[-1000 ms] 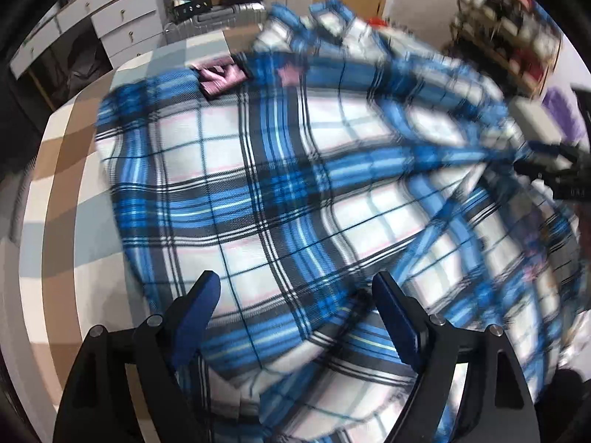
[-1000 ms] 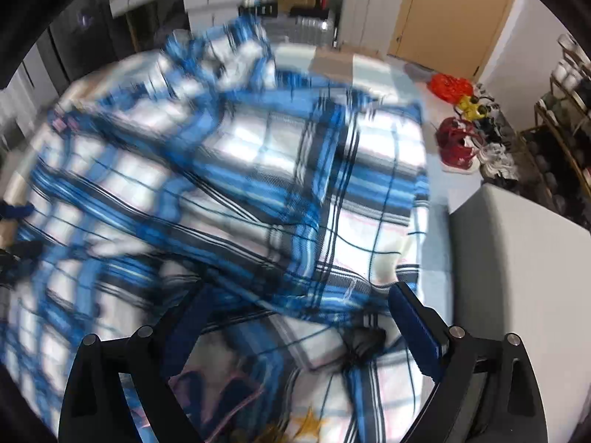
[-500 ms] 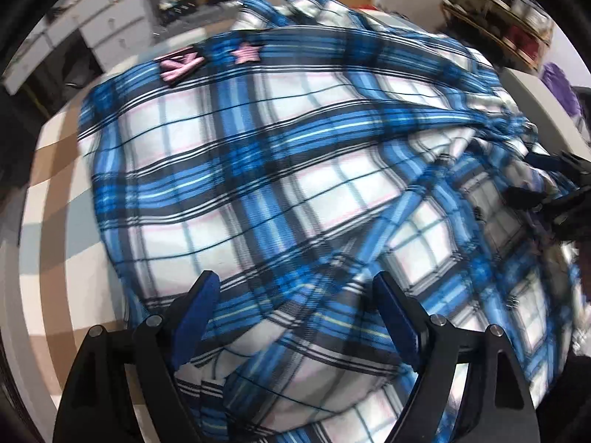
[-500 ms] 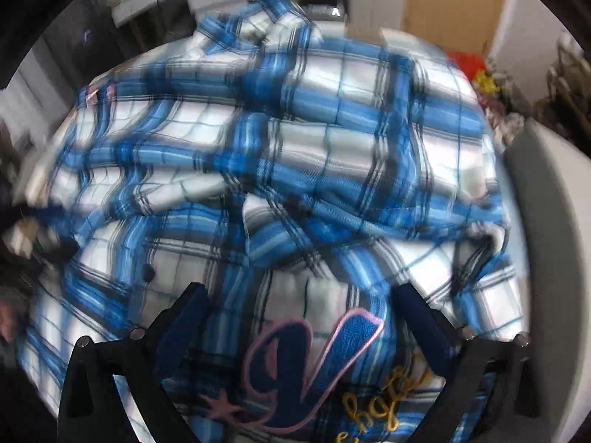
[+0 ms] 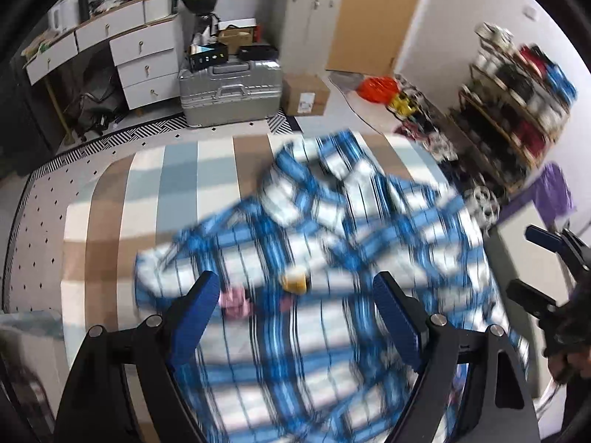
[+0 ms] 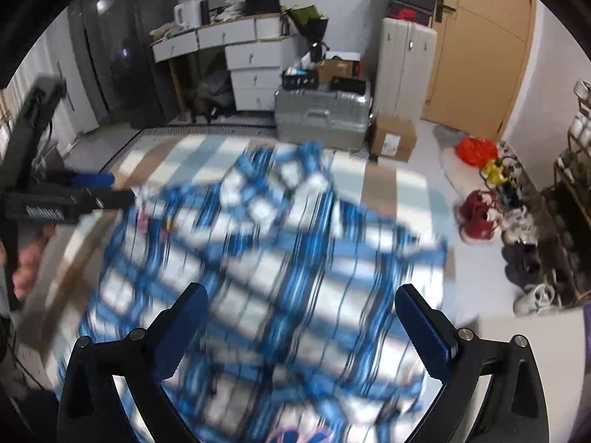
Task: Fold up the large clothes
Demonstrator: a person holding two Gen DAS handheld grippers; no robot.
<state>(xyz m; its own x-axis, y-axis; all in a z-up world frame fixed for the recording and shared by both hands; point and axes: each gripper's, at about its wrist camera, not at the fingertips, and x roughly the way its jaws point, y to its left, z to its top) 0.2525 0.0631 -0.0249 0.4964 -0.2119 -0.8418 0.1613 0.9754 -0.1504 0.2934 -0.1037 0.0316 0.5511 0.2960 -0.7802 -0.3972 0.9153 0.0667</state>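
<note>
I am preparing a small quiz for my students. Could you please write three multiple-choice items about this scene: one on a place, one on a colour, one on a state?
1. Where does the plaid shirt lie?
A. on the striped cover
B. on the silver suitcase
C. inside a drawer

2. Which colours does the shirt have?
A. red and green
B. blue and white
C. plain yellow

3. How do the right gripper jaws stand?
A. shut on the shirt
B. shut on nothing
C. open

Answers: 1 A, stripes show around it. 2 B, blue-white check. 3 C, the jaws stand wide apart above the cloth.

We see a blue-and-white plaid shirt (image 5: 332,258), blurred, lying spread and rumpled on the striped bed, collar farthest from us.
</note>
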